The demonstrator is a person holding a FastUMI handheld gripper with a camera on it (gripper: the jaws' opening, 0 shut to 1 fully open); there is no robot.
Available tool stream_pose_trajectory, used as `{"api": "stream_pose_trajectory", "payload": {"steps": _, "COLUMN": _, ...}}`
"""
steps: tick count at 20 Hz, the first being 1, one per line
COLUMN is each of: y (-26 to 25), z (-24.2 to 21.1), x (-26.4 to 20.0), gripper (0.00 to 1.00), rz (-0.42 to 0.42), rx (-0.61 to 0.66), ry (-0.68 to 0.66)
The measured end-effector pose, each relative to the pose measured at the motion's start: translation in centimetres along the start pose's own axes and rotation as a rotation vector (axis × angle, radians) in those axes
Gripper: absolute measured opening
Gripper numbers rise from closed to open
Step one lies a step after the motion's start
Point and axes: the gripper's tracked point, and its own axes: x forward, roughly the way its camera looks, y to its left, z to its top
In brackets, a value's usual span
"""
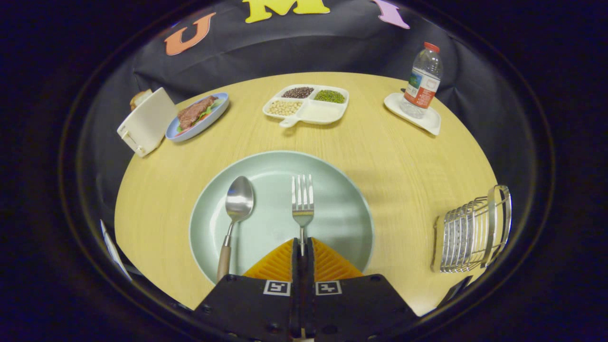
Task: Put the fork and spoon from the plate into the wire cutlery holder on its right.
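- My gripper sits low over the near side of the pale green plate, and its two orange fingers are pinched together on the fork handle, so I've got hold of the fork.
- The tines stick out just ahead of the fingertips, pointing toward the far side of the plate.
- The spoon lies on the plate left of the fork, apart from it, bowl away from me; its wooden handle runs out to the plate's near rim.
- The wire cutlery holder stands right of the plate, close to the table edge, with a bare strip of wood between it and the plate's rim.
- Beyond the plate there's open tabletop before the divided tray of beans.
- Far left there's a toaster and a blue plate with a sandwich, both right at the edge.
- Far right there's a water bottle on a white square dish.
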Motion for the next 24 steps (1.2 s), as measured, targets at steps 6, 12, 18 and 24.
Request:
{"api": "stream_pose_trajectory", "payload": {"steps": 6, "y": -0.7, "z": 0.6, "x": -2.8, "gripper": 0.01, "rz": -0.001, "rx": -0.004, "ry": -0.064}}
{"api": "stream_pose_trajectory", "payload": {"steps": 12, "y": -3.1, "z": 0.9, "x": -6.4, "gripper": 0.01, "rz": -0.017, "rx": -0.014, "ry": -0.145}}
{"api": "stream_pose_trajectory", "payload": {"steps": 18, "y": -7.2, "z": 1.0, "x": -10.1, "gripper": 0.01, "rz": -0.02, "rx": 0.047, "ry": -0.204}}
{"api": "stream_pose_trajectory", "payload": {"steps": 24, "y": -11.8, "z": 0.2, "x": -12.4, "gripper": 0.01, "rz": -0.046, "rx": 0.085, "ry": -0.229}}
